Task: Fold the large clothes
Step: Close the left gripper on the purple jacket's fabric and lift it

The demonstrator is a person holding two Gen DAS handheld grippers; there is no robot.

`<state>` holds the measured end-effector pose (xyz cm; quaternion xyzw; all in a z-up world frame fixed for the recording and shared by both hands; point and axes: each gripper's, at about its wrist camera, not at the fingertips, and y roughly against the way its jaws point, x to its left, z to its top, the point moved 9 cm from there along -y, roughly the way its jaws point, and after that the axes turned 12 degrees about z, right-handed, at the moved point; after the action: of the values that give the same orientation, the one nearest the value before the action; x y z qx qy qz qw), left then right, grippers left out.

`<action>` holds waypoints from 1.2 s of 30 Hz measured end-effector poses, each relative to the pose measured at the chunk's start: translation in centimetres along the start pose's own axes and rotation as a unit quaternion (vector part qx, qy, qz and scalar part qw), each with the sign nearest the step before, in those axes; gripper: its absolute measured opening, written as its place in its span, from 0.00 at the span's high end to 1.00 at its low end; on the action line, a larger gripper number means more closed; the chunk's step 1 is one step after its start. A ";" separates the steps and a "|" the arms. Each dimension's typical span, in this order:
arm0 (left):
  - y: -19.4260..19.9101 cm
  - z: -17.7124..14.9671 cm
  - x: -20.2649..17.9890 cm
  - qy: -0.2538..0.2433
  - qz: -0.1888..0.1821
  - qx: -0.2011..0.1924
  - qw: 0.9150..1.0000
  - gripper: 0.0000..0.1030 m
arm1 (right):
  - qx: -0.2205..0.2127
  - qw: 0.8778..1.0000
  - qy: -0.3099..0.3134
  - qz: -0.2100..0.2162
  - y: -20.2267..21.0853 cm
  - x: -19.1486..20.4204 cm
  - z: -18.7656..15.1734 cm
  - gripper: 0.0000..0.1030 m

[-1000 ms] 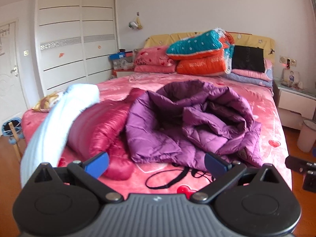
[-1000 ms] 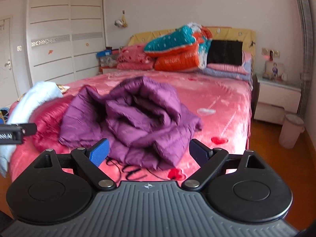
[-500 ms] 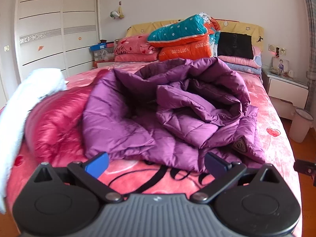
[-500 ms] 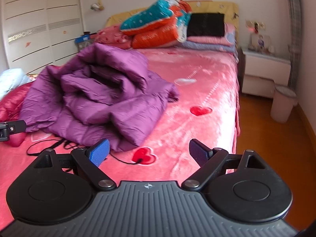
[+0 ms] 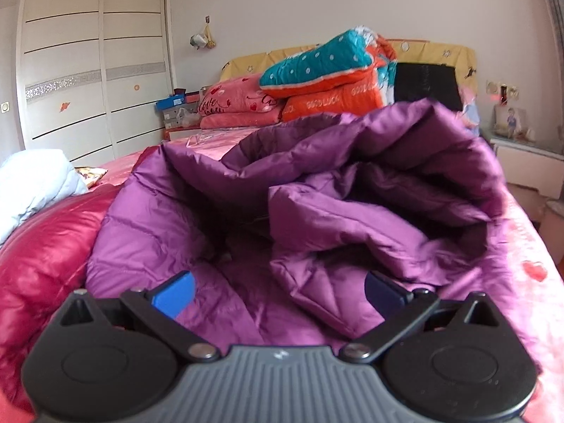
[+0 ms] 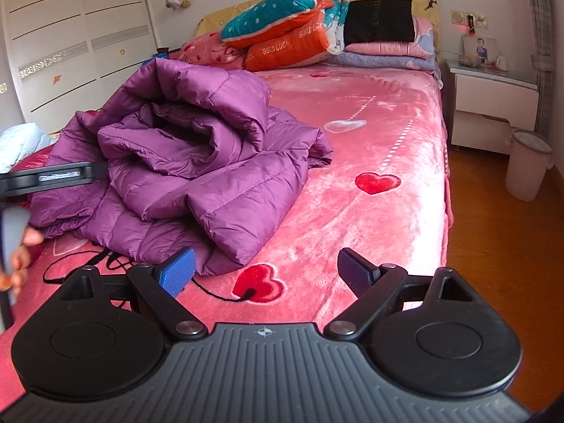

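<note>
A crumpled purple down jacket lies in a heap on the pink bed. My left gripper is open right over the jacket's near folds, its blue pads on either side of the fabric without closing on it. In the right wrist view the same purple jacket sits left of centre. My right gripper is open above the bedspread by the jacket's near right corner. The left gripper also shows at the left edge, held by a hand.
A red down jacket and a pale blue garment lie left of the purple one. A black cord trails on the bedspread. Stacked quilts and pillows fill the headboard end. A nightstand and bin stand right.
Both grippers have moved forward toward the bed. The left one has closed in over the purple jacket; the right one has come down to its near right corner. Both remain open.
</note>
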<state>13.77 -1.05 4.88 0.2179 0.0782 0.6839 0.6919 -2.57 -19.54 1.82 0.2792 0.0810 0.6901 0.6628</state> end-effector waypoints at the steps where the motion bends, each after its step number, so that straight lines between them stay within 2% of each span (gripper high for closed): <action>1: -0.6 0.1 0.0 0.002 -0.001 0.003 1.000 0.01 | 0.000 1.000 -0.004 0.002 0.0 -0.2 0.1 0.00; 10: -5.3 1.2 -1.3 -0.009 0.001 0.005 1.000 0.01 | 0.004 0.999 -0.029 0.017 -1.4 -1.2 0.6 0.00; 13: -6.2 1.5 -1.8 -0.012 0.002 0.005 1.000 0.08 | 0.004 0.999 -0.028 0.021 -1.5 -1.1 0.7 0.00; 16: -6.3 1.8 -2.6 -0.005 -0.015 0.008 1.000 0.27 | 0.005 0.999 -0.034 0.024 -1.7 -1.3 0.7 0.00; 18: -6.0 2.0 -3.4 -0.015 -0.025 0.010 1.000 0.60 | 0.005 0.999 -0.040 0.025 -1.8 -1.5 0.8 0.00; 19: -5.8 2.0 -3.7 -0.020 -0.023 0.010 0.999 0.62 | 0.004 0.999 -0.043 0.025 -1.7 -1.6 0.8 0.00; 21: -5.1 2.3 -3.9 -0.018 -0.021 0.006 1.000 0.78 | 0.002 0.999 -0.047 0.023 -1.8 -1.9 0.9 0.00; 26: -2.3 2.8 -4.1 0.011 -0.053 0.003 0.999 0.86 | -0.006 0.998 -0.059 0.015 -1.7 -2.6 1.0 0.00; 36: 6.9 1.7 -8.9 -0.033 -0.160 -0.027 0.986 0.89 | -0.034 0.992 -0.120 -0.002 -0.9 -5.6 1.2 0.00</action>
<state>7.71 -10.31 7.50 0.2066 0.0704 0.5590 0.7999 -1.39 -25.09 0.83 0.3374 -0.0216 0.6524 0.6783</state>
